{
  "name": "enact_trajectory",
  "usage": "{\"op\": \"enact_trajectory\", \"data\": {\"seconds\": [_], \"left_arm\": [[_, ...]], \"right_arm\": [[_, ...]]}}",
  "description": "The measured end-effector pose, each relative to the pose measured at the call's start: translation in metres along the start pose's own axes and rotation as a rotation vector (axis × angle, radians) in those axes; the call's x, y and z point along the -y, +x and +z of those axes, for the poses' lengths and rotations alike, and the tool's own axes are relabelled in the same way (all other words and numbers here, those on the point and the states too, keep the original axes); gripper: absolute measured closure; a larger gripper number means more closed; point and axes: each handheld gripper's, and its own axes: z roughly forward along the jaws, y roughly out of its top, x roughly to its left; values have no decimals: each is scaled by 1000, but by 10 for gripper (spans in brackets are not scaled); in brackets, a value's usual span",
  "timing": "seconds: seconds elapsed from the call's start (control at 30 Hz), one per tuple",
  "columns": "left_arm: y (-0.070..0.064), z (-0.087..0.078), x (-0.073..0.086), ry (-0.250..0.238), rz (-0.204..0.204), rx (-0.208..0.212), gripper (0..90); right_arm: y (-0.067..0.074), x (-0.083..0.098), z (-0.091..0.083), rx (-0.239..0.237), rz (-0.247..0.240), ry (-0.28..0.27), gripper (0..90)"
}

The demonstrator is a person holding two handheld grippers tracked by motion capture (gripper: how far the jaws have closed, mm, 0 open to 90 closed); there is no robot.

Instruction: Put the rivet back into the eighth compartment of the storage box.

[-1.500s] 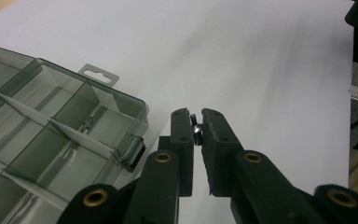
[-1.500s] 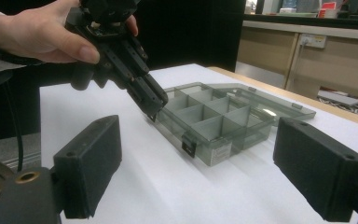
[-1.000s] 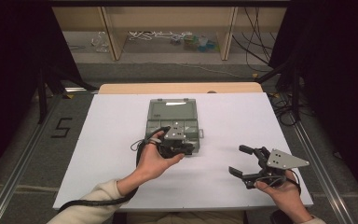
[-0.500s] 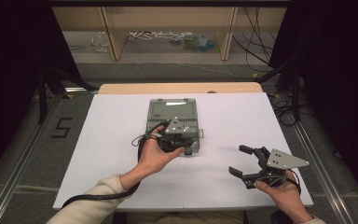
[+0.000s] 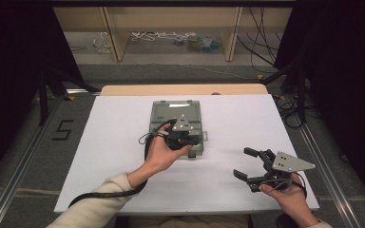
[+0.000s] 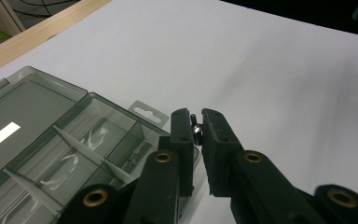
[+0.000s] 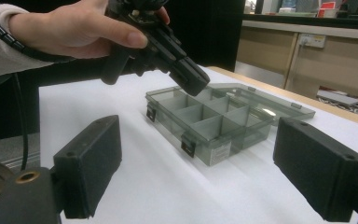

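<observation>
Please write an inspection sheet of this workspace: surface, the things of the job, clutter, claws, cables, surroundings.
Surface: white table, wooden far edge.
Job's things: clear grey compartment box, lid open and laid flat; small metal screw pinched in the left claw.
Clutter: nothing seen on the table.
Claws: left claw shut on the screw, above the box's near edge; right claw open, apart from the box.
Cables: black cable trails along the left forearm.
Surroundings: wooden shelf behind, loose cables on the floor.

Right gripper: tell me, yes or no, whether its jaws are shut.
No: the right gripper has its two jaws standing wide apart with nothing between them.
</observation>
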Motion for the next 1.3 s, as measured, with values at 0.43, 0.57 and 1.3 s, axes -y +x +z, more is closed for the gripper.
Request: {"op": "enact_trajectory", "data": {"seconds": [0.43, 0.57, 1.3], "left_arm": [[5, 7, -3, -16, -34, -16, 825], [7, 8, -5, -21, -27, -21, 826], [14, 23, -4, -3, -29, -21, 825]], "right_arm": [[0, 0, 0, -3, 6, 2, 163], [0, 0, 0, -1, 0, -2, 163], [0, 0, 0, -4, 4, -1, 163]]}}
